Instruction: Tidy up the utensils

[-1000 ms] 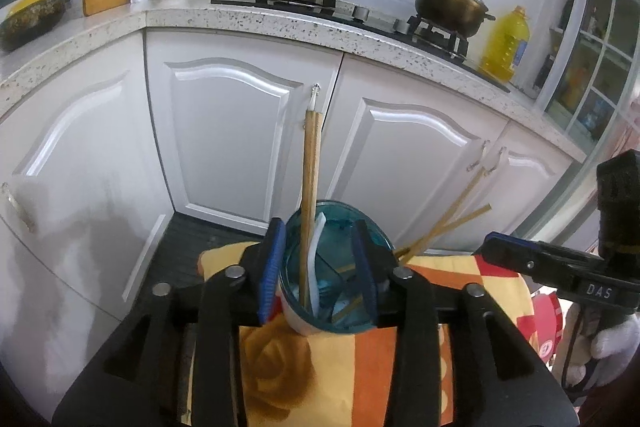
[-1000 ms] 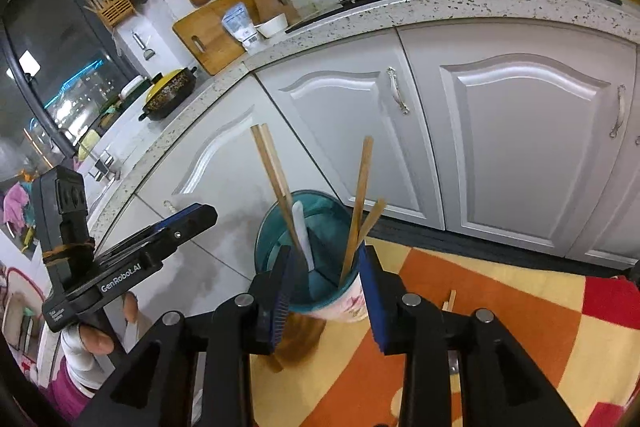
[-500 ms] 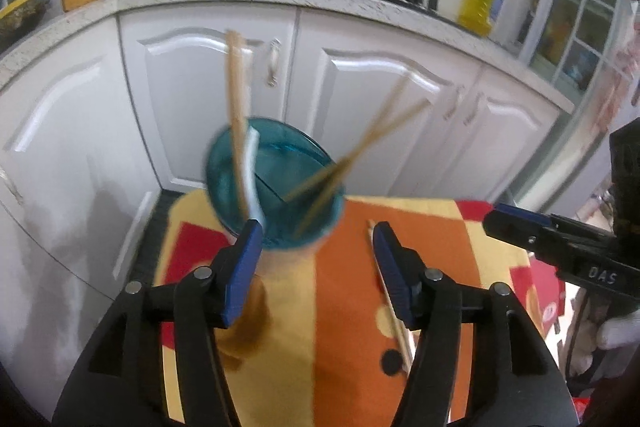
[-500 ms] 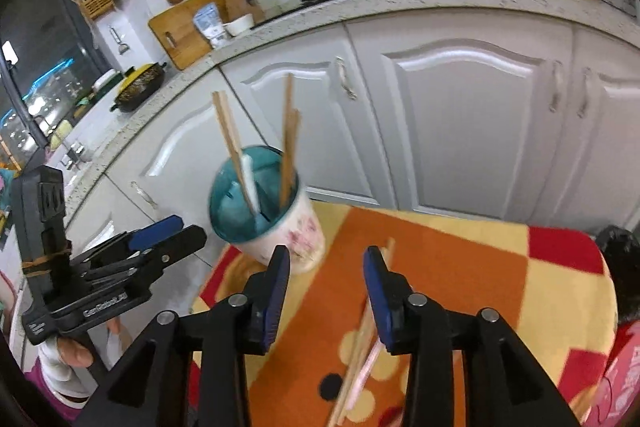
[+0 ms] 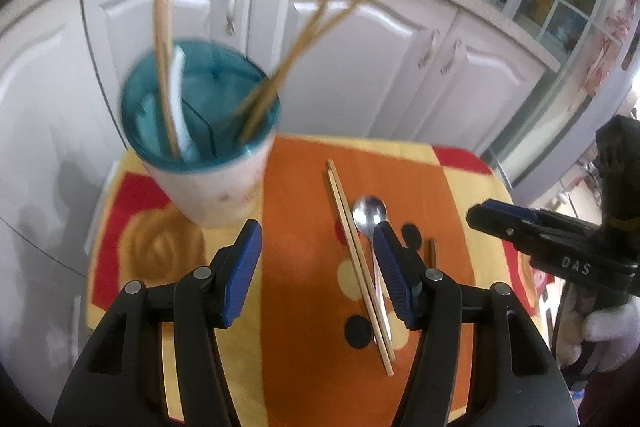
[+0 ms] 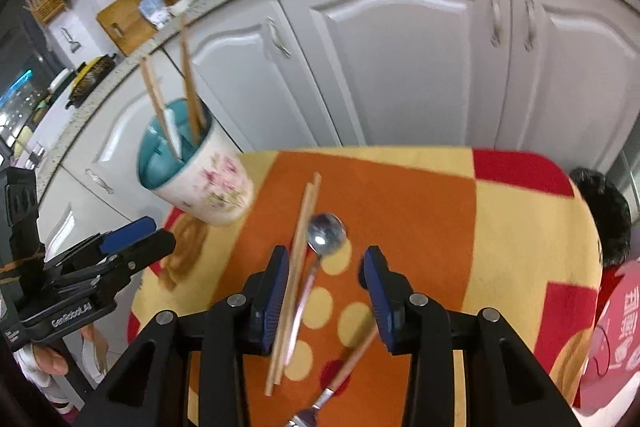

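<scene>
The table (image 5: 460,195) wears a cloth of orange, yellow and red patches with dots. Near its far left corner stands the utensil cup (image 5: 208,163), white outside with pink flowers in the right wrist view (image 6: 208,183), teal inside and split by a divider. One pair of chopsticks (image 5: 164,59) stands nearly upright in its left compartment beside a white spoon handle (image 5: 178,99); a second pair (image 5: 304,43) leans out to the right from the other compartment.

Toward the middle of the table a loose pair of chopsticks (image 5: 356,259) lies side by side, running from the far side back toward the near edge. Just right of them, touching or nearly so, lies a metal spoon (image 5: 370,213) with its bowl pointing to the far edge. Nearer the near edge, right of the spoon, a fork with a wooden handle (image 6: 340,379) lies at a slant, its metal end cut off by the frame.

The left gripper (image 5: 318,267) hangs above the near left part of the table with its fingers (image 5: 244,267) spread wide and nothing between them; the cup is just beyond the left finger and the spoon's handle passes behind the right one. The right gripper (image 6: 326,287) is over the loose utensils, fingers (image 6: 276,291) likewise released and empty; the loose chopsticks and the spoon handle run between them, close along the left finger. Each gripper is visible at the edge of the other's view.

Behind the table are white cabinet doors (image 6: 400,67) under a speckled counter.
</scene>
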A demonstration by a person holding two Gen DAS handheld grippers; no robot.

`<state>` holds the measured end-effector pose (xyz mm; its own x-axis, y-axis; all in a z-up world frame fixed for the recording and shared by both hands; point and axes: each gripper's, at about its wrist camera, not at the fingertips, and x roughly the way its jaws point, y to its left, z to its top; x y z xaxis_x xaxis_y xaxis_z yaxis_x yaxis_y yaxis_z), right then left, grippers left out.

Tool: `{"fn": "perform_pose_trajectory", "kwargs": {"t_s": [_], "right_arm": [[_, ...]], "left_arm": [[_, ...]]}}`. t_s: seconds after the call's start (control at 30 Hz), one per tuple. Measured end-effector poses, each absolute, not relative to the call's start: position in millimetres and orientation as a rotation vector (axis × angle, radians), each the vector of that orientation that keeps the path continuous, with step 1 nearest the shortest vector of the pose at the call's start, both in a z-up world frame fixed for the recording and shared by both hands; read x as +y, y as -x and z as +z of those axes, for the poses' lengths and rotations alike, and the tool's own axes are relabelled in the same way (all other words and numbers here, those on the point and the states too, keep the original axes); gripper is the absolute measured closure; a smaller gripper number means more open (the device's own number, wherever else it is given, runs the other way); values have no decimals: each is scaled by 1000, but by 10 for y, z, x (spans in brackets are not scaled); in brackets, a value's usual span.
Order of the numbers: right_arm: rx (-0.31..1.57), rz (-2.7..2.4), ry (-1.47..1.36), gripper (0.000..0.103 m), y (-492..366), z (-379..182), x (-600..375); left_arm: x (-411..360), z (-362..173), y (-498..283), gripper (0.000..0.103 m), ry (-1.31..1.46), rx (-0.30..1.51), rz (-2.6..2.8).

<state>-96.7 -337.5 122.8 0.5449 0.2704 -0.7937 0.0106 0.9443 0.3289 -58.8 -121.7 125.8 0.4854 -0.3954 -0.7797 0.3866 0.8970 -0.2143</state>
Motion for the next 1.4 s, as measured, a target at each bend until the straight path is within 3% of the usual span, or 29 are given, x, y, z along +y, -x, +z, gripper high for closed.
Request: {"fn": "perform_pose_trajectory", "kwargs": {"t_s": [0.23, 0.4, 0.67, 1.07, 1.23, 1.4], "right_arm": [[1074, 120, -359, 66, 918, 817, -3498], [1090, 115, -374, 66, 884, 733, -3518], [1108, 124, -390, 66, 874, 707, -3510], [1109, 140, -407, 66, 821, 693, -3520], [1117, 129, -415, 66, 838, 650, -3543], [1128, 123, -428, 66, 859, 617, -3571]], "left_arm": [[-1374, 767, 476, 47, 76, 1093, -558], [-1573, 539, 403, 73, 52, 1131, -582], [-1862, 283, 289, 88, -17, 1170, -577], [-1747, 255, 261, 88, 17, 1194, -584], [-1714, 272, 265, 98, 40, 1196, -582], [-1641, 299, 284, 98, 49, 1204, -591]]}}
